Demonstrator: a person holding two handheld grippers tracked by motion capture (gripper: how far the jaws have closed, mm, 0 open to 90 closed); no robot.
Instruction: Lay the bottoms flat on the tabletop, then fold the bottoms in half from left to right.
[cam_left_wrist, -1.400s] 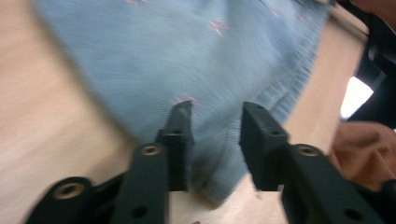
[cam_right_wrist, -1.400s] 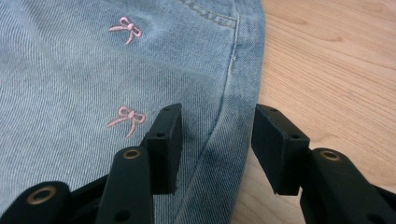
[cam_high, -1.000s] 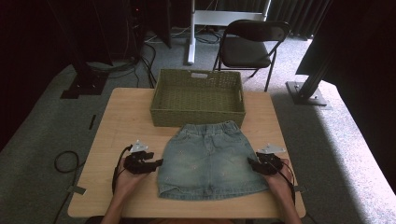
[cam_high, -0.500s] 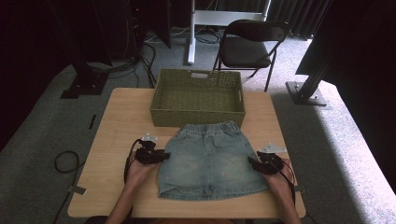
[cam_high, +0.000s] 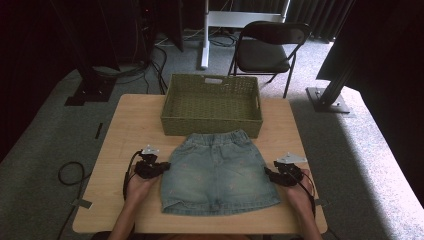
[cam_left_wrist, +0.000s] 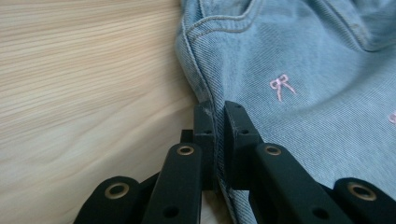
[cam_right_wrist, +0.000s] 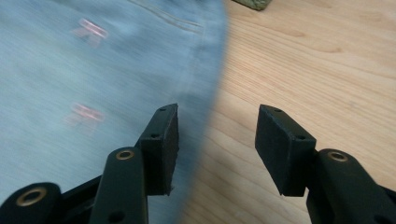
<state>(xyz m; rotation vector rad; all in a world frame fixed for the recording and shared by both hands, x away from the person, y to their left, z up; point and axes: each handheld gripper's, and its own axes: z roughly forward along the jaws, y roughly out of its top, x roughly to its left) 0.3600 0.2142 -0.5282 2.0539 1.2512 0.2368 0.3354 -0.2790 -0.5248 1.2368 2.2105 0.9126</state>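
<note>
The left gripper (cam_left_wrist: 215, 116) has just snapped its jaws closed on the side seam of the denim shorts (cam_high: 217, 170), lying at the table's (cam_high: 130, 120) six o'clock, while the right gripper (cam_right_wrist: 217, 135) waits half-open at their three o'clock edge, so lifting looks near.

Black chair (cam_high: 267, 47) (folding) on carpet (cam_high: 360, 150).
</note>
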